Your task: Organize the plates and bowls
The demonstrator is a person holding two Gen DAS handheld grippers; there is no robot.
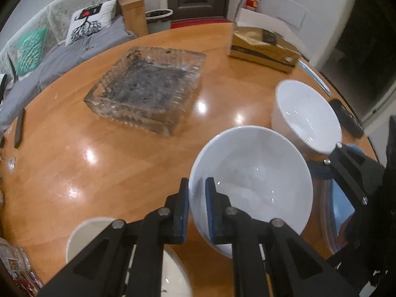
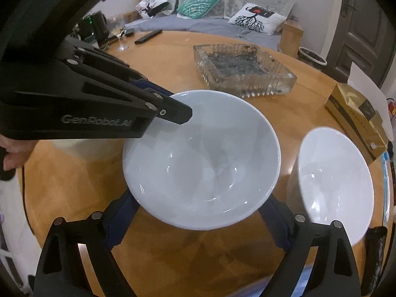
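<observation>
One marking can be read: "GenRobot.AI", in pale grey letters along the side of the black plastic left gripper (image 2: 195,110), seen from the right wrist view. The gold and black cardboard box (image 2: 356,121) on the wooden tabletop (image 2: 74,185) carries print too small and blurred to make out

left tongs (image 1: 196,208) clamped | right tongs (image 2: 198,220) spread wide
</observation>
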